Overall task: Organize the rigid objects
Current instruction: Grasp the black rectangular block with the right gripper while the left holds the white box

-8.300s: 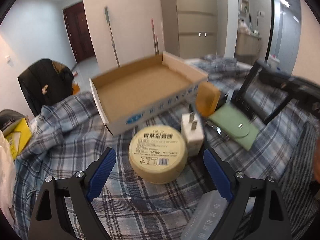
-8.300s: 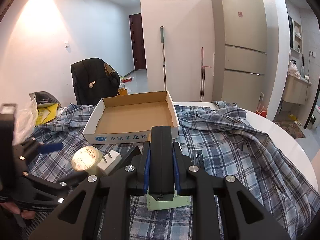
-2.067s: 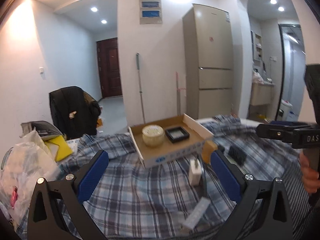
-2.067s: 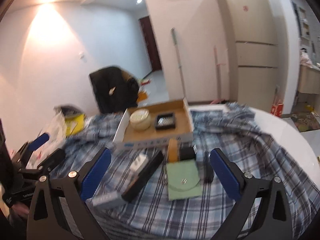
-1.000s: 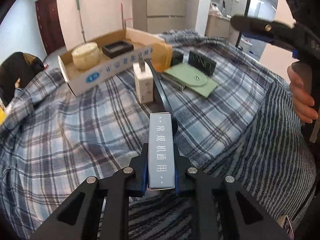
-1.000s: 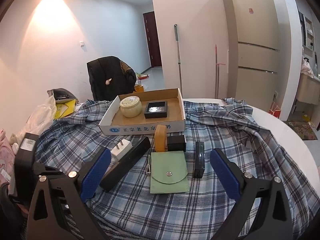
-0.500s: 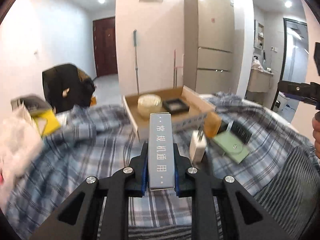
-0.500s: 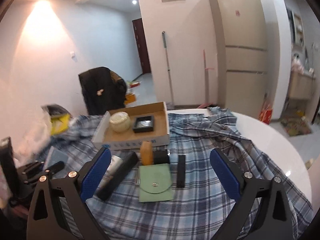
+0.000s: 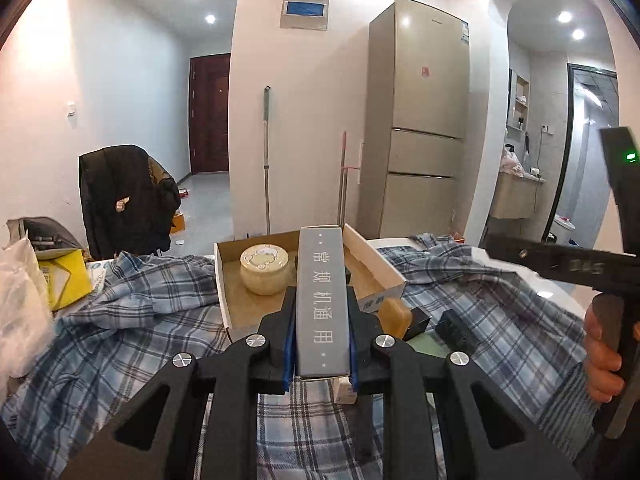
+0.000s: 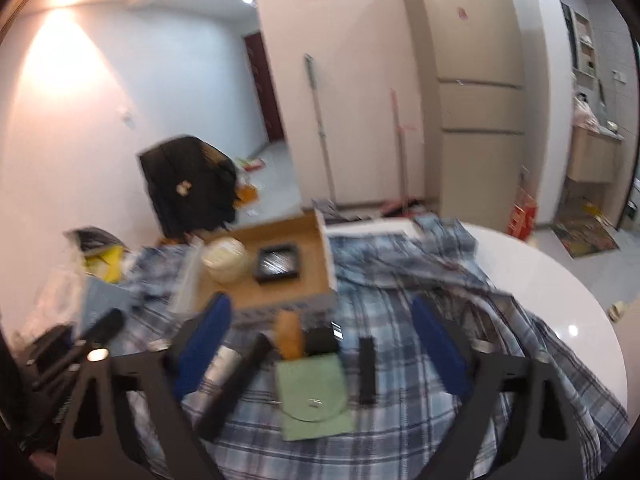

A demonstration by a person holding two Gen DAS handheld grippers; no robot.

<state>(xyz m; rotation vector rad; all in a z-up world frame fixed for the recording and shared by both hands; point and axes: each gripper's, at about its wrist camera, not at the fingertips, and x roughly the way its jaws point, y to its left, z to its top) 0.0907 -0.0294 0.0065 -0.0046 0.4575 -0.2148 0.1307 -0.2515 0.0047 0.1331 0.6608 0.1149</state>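
On the plaid-covered table [image 10: 420, 432], a grey box [image 9: 322, 300] is clamped by the left gripper [image 9: 319, 346] (right gripper [image 10: 320, 354] spread, empty) before the cardboard tray [image 9: 232, 304].

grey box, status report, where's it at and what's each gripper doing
Left gripper shut on grey box, held in front of the cardboard tray. Right gripper open, empty, above the green pouch. Tin already in tray.

Fridge [image 9: 420, 120], mop [image 9: 266, 160], jacket-draped chair [image 9: 124, 196], dark door [image 9: 209, 114]

Bright ceiling spotlights, fisheye-bent edges; sharp left view, motion-blurred right view.
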